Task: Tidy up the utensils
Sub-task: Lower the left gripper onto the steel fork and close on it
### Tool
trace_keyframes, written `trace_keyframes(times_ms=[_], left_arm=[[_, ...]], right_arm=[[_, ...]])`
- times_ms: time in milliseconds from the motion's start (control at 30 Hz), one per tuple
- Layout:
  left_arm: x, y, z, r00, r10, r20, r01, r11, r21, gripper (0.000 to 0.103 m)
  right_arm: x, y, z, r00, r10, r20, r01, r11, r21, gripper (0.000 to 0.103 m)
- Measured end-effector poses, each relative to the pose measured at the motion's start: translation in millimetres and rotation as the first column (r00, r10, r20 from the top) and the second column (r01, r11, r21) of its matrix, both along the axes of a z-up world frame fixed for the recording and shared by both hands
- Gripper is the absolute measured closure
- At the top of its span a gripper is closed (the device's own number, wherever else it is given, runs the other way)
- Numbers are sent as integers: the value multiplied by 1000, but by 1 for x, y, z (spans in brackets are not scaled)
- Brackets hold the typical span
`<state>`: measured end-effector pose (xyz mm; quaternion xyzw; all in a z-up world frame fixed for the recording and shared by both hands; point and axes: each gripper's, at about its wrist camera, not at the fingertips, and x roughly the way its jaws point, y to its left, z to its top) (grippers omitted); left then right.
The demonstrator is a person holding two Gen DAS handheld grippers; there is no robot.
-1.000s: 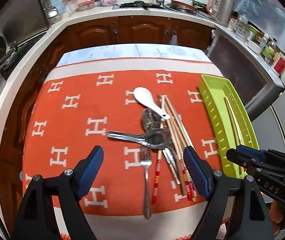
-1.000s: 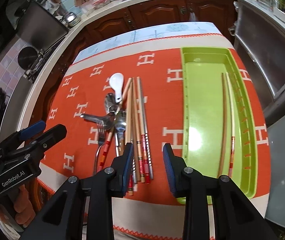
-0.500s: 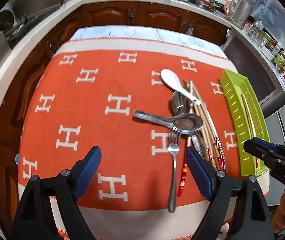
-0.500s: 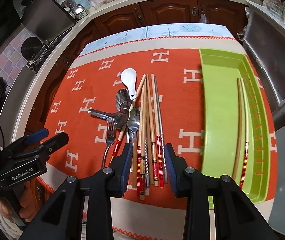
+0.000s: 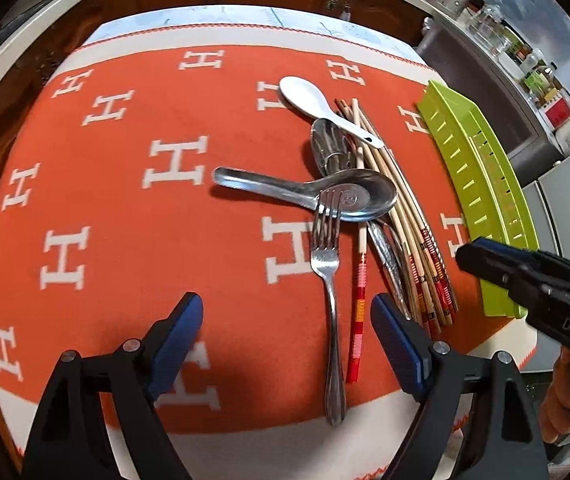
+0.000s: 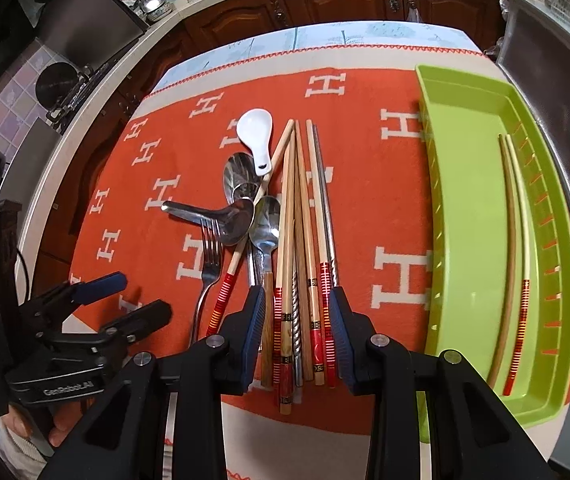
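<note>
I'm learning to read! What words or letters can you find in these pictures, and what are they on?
"GenRobot.AI": on the left gripper.
"DAS": on the right gripper.
"H", many times over: on the orange cloth.
Stamp in the metal spoon: too small to read.
Marks on the chopsticks: too small to read.

Your cloth (image 5: pixel 133 240) is orange with white H motifs and a cream border; the tray (image 6: pixel 473 216) at right is lime green. Far spoon (image 6: pixel 256 136) is white, fork (image 5: pixel 327 264) and ladle (image 5: pixel 317 194) silver. Chopsticks (image 6: pixel 305 240) are tan with red-striped near ends; your gripper pads (image 6: pixel 255 332) are blue.
</note>
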<state>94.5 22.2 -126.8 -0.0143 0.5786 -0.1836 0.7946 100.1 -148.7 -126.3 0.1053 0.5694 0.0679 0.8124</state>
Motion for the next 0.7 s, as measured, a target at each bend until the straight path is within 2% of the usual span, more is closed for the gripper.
trace_keyframes(times_ms=[167,300,567,633,700], left_arm=[[16,-8,-10,999,-32,22,33,999,-21,28],[28,-16,-21,997,-66,31,67,997,-31,45],[35,-39,-24,979,-166,122,163,986,38,46],[35,-43,-24,971,-188,147,181,982,58,62],[36,-46,-24,966,-201,161,194,979,59,70]], right_arm=[[1,1,-8,1000,2,-7,-1,1000,14,70],[2,-2,-9,1000,-3,-5,3,1000,15,70],[6,-6,-15,1000,-14,-13,14,1000,20,70],[7,-6,-17,1000,-17,-19,18,1000,23,70],[9,-6,-19,1000,-19,-23,20,1000,24,70]])
